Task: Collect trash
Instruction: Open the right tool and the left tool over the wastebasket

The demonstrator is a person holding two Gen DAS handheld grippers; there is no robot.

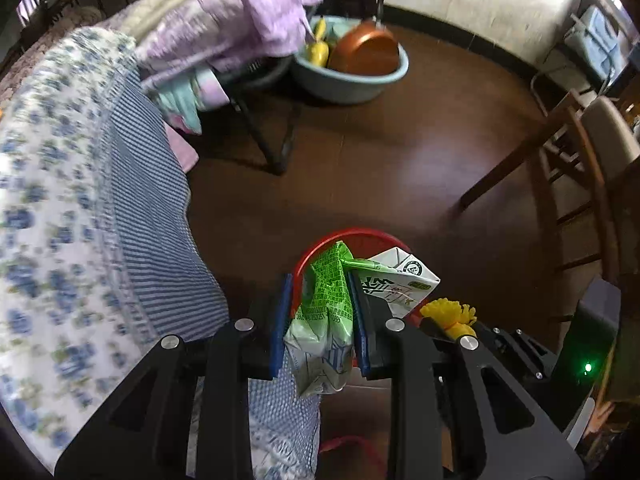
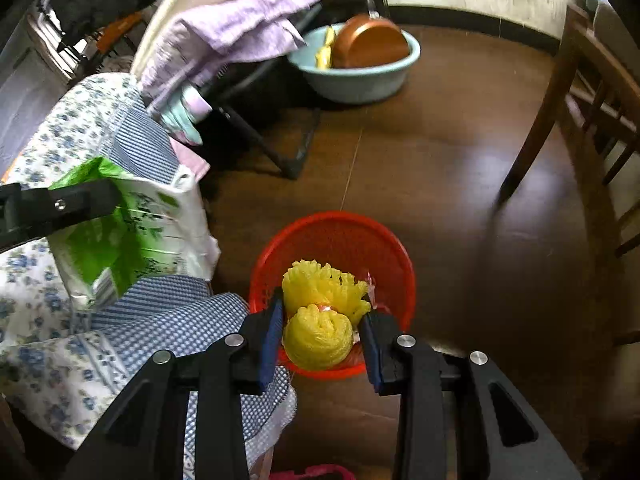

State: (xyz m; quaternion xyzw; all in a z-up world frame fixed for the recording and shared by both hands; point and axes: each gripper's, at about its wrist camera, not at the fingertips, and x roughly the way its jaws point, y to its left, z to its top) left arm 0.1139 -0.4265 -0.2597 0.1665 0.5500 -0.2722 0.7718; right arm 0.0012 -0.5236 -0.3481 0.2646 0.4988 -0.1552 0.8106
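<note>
In the left wrist view my left gripper (image 1: pixel 320 280) is shut on a crumpled green and white carton (image 1: pixel 324 320). A white part of the carton juts out past the right finger. Below it on the floor stands a red mesh basket (image 1: pixel 360 236). The right wrist view shows my right gripper (image 2: pixel 324 304) shut on a yellow foam net (image 2: pixel 316 336), held over the red basket (image 2: pixel 332 236). That net (image 1: pixel 448 314) also shows at the right in the left wrist view. The carton (image 2: pixel 132 232) hangs left of the basket, over the bedding.
Floral and striped bedding (image 2: pixel 80 360) fills the left side. A folding rack with purple cloths (image 2: pixel 224 32) stands behind it. A pale blue basin (image 2: pixel 360 80) with a copper pan sits on the brown floor. A wooden chair (image 2: pixel 560 92) stands at the right.
</note>
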